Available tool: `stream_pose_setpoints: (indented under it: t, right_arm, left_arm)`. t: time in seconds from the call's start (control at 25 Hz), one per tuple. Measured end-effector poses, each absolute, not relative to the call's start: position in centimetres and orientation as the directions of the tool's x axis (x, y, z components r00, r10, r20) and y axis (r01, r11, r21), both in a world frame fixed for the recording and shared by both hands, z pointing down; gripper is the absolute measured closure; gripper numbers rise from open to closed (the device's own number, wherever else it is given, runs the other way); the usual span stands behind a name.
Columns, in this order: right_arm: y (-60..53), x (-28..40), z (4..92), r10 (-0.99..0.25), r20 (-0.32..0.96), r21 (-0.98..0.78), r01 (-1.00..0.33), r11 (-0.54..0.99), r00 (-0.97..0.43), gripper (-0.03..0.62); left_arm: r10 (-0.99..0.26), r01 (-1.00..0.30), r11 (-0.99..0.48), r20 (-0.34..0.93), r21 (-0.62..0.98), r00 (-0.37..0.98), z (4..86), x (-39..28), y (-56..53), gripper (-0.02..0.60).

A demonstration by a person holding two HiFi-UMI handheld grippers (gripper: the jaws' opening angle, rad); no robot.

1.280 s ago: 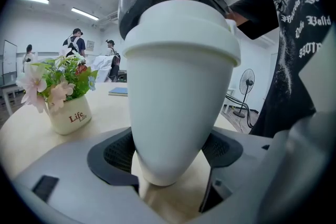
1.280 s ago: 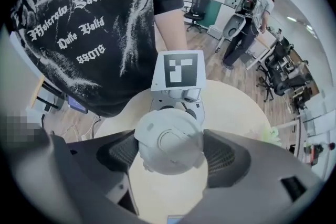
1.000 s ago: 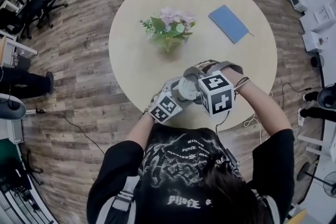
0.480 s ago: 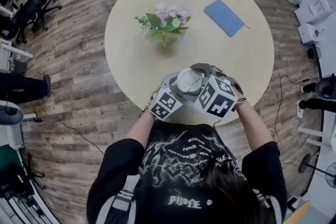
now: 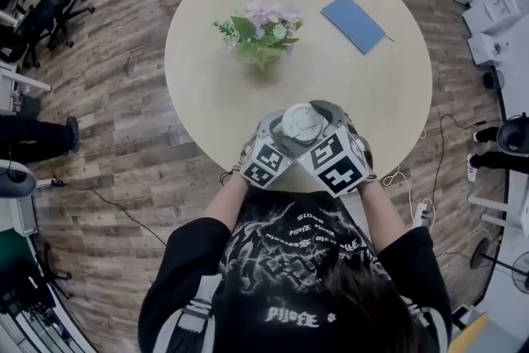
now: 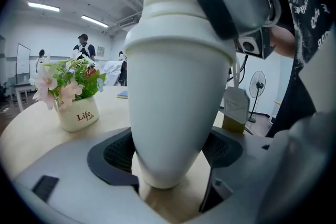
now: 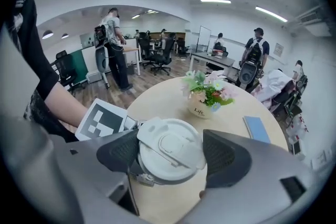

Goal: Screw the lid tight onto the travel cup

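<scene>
Two grips: left gripper (image 6: 170,157) jaws clamp the travel cup (image 6: 178,86); right gripper (image 7: 173,156) jaws pinch its lid (image 7: 169,145).

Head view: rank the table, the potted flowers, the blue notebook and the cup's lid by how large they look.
1. table
2. potted flowers
3. blue notebook
4. lid, nearer the camera and partly covered, so its place against the notebook is unsure

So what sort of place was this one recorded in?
Most likely an open-plan office or lab: wheeled office chairs and desks across a wood floor, ceiling strip lights, and a round table carrying a flower pot and a blue notebook.
</scene>
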State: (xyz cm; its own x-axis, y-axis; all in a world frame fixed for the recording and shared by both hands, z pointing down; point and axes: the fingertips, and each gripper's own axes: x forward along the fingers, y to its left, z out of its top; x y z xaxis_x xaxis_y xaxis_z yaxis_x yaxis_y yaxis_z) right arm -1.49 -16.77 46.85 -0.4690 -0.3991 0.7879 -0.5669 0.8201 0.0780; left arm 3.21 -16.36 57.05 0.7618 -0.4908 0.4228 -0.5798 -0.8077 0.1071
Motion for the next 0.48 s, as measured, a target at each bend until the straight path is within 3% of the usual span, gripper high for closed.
stream_pose_setpoints:
  t: [0.24, 0.4, 0.48]
  right_arm:
    - [-17.1, -1.2, 46.9, -0.483, 0.754, 0.079, -0.668, 0.740, -0.445, 0.207]
    - [-16.6, -1.3, 46.1, -0.454, 0.685, -0.023, -0.639, 0.769, -0.570, 0.206]
    - [-16.4, -1.3, 45.2, -0.427, 0.643, -0.067, -0.602, 0.796, -0.636, 0.157]
  left_arm:
    - [-0.500, -0.589, -0.802, 0.428, 0.098, 0.753, 57.2, 3.2, -16.5, 0.184]
    - [-0.503, -0.591, -0.800, 0.426, 0.099, 0.752, 57.1, 3.3, -16.4, 0.184]
    - [-0.503, -0.592, -0.800, 0.429, 0.099, 0.750, 57.2, 3.4, -16.4, 0.184]
